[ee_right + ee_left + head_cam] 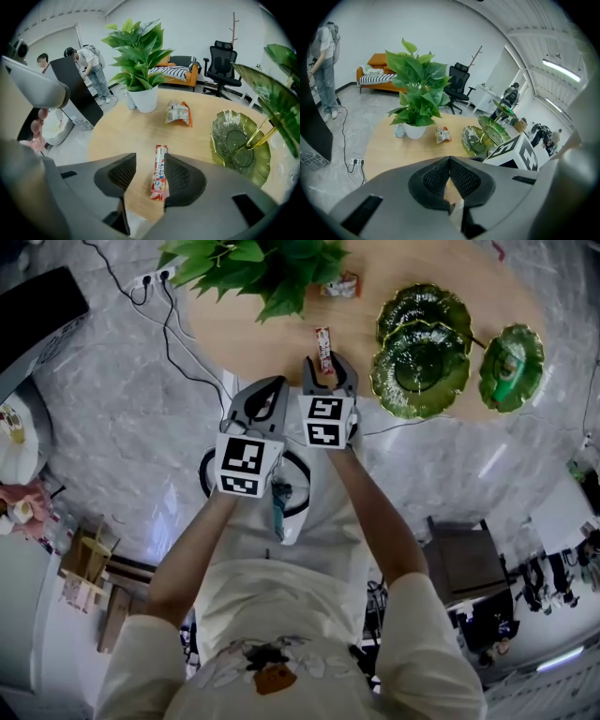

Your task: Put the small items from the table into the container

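straddling the candy stick (160,172), right claw (149,161) gapes; left claw (449,161) closed, per its own view.

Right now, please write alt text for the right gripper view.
The open right gripper straddles a red-and-white candy stick on a wooden table. Beyond are a snack packet, a potted plant and a green glass dish.

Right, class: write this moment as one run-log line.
left gripper: shut | right gripper: open, astride snack stick | snack stick: flat on table
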A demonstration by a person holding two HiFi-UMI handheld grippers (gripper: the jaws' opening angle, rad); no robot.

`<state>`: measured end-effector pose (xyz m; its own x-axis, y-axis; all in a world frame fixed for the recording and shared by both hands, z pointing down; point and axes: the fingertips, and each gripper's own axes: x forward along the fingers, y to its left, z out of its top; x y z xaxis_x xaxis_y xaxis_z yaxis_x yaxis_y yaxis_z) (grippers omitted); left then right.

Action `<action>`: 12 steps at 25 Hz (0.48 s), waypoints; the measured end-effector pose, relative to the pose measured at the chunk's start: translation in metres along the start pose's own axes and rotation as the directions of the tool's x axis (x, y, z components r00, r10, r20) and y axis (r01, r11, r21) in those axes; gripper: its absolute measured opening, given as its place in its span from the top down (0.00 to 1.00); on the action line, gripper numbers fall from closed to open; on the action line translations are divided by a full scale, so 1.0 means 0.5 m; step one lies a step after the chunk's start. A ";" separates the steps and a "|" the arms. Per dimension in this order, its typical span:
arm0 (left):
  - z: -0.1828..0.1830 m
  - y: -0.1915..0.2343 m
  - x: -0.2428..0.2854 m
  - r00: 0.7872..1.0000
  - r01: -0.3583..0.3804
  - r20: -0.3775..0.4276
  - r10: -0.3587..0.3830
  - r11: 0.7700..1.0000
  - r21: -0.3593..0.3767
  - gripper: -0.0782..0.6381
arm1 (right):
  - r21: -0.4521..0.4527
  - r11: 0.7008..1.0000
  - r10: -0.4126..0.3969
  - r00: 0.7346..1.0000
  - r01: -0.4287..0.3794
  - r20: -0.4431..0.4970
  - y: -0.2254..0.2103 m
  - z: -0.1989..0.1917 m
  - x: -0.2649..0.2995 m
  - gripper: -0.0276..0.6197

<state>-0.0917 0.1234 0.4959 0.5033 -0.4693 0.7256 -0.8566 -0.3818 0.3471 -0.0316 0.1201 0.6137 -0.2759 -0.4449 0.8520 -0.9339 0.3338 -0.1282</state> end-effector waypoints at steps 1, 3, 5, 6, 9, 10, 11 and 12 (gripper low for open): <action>0.001 0.001 0.003 1.000 0.003 -0.002 -0.003 1.000 0.005 0.88 | 0.004 1.000 -0.001 1.000 0.001 -0.005 -0.001 -0.003 0.004 0.70; 0.009 0.006 0.010 1.000 0.006 -0.002 -0.006 1.000 0.012 0.88 | 0.017 1.000 -0.007 1.000 0.007 -0.012 -0.006 -0.007 0.010 0.69; 0.015 0.010 0.013 1.000 0.006 0.001 -0.006 1.000 0.012 0.88 | 0.029 1.000 -0.009 1.000 0.010 -0.020 -0.009 -0.011 0.015 0.68; 0.018 0.011 0.015 1.000 0.006 0.001 -0.006 1.000 0.011 0.88 | 0.032 0.999 -0.009 1.000 0.010 -0.024 -0.010 -0.014 0.019 0.68; 0.020 0.013 0.023 1.000 0.012 -0.002 -0.012 1.000 0.016 0.88 | 0.038 0.999 -0.009 0.999 0.010 -0.043 -0.013 -0.023 0.033 0.67; 0.018 0.012 0.025 1.000 0.015 -0.005 -0.015 1.000 0.018 0.88 | 0.040 0.999 -0.010 0.999 0.012 -0.053 -0.014 -0.027 0.037 0.67; 0.016 0.010 0.027 1.000 0.018 -0.009 -0.018 1.000 0.020 0.88 | 0.043 0.999 -0.012 0.998 0.014 -0.063 -0.016 -0.032 0.041 0.67; 0.014 0.010 0.030 1.000 0.021 -0.013 -0.020 1.000 0.020 0.88 | 0.048 0.999 -0.014 0.997 0.017 -0.073 -0.017 -0.036 0.045 0.67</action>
<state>-0.0877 0.1088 0.5041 0.5192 -0.4511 0.7259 -0.8434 -0.4077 0.3499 -0.0256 0.1224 0.6430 -0.2459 -0.3874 0.8885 -0.9483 0.2857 -0.1378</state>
